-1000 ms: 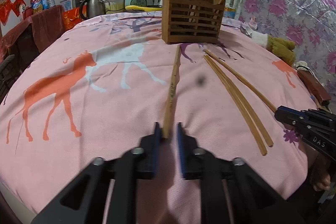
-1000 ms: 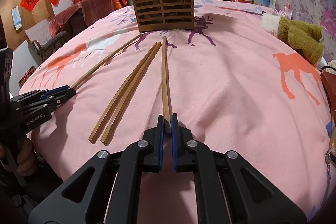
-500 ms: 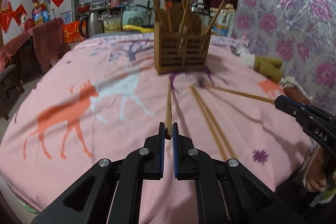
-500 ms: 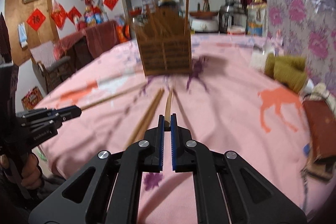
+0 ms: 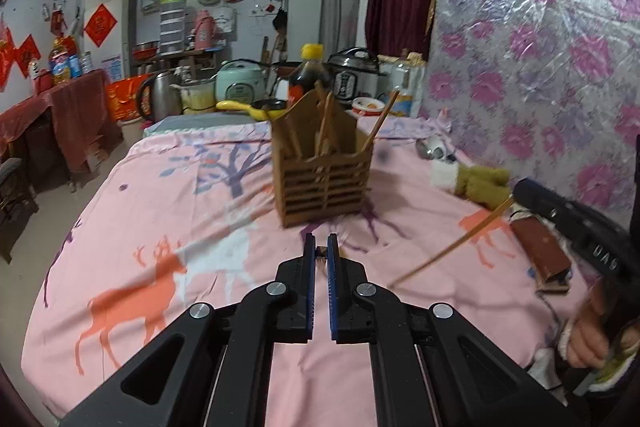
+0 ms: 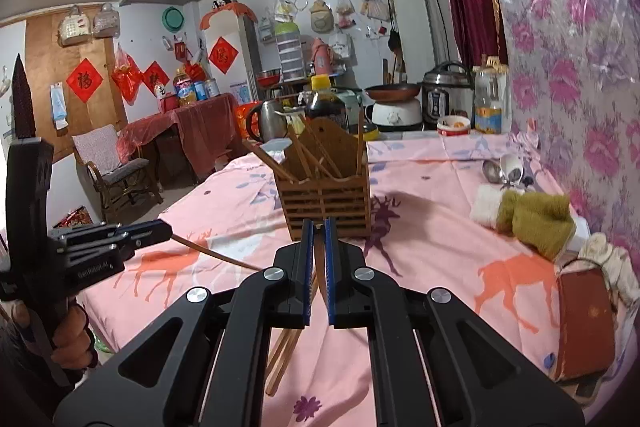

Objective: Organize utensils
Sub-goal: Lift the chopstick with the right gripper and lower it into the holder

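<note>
A chopstick [image 6: 216, 254] is clamped in the left gripper [image 5: 320, 247], and another chopstick [image 5: 452, 251] is pinched in the right gripper [image 6: 319, 227]. Both are held above the pink tablecloth [image 5: 180, 211], near the wooden utensil holder [image 6: 328, 205], while two more chopsticks [image 6: 282, 359] lie on the cloth.

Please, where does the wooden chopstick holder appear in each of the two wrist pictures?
Left wrist view: the holder stands at the centre, just above the left gripper.
Right wrist view: the holder stands at the centre, right behind the right gripper.
Shared landmark: the yellow-capped bottle directly behind the holder.
</note>
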The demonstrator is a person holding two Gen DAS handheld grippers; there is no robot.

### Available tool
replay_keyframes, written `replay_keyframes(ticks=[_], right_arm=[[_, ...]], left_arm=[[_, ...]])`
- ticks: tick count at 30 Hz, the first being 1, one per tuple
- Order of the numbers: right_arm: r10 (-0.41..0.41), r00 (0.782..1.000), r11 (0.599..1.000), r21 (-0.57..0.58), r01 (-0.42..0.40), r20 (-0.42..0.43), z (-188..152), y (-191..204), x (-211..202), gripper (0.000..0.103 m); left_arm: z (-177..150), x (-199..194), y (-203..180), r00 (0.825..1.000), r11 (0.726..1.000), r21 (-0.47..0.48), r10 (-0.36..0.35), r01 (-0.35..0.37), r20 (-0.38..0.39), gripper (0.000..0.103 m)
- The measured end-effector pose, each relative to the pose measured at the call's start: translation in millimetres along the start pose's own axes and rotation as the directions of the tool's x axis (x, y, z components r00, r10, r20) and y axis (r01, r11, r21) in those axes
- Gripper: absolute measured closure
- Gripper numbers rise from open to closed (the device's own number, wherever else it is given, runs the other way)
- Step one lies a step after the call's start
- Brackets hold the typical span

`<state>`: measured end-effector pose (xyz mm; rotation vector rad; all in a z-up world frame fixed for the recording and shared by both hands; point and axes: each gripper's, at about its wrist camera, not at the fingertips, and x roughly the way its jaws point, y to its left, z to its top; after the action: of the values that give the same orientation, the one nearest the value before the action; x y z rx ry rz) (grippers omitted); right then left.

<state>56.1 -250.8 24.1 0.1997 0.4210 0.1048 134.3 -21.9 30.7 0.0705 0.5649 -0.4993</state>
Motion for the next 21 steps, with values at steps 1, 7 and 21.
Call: replay_keyframes(ticks=[1,7,21], right_arm=[[0.000,1.000,1.000,-0.004,0.000,0.007,3.7,0.6,-0.5,0.097],[0.004,0.999,1.000,-0.010,-0.004,0.036,22.1,1.5,2.5,0.097],[0.017,0.995,1.000,-0.026,-0.015,0.098,88.6,4.7,51.8,0.097]], left_arm=[[5.2,-0.5,-0.8,1.000,1.000,0.001,-0.008,0.008,0.002,0.097],[32.5,1.9,-2.9,0.999,0.999,-0.001,-0.048,0.048,0.010,0.097],[121.0,23.9,5.4,0.995,0.998,0.021,-0.053,0.051,0.082,0.097]])
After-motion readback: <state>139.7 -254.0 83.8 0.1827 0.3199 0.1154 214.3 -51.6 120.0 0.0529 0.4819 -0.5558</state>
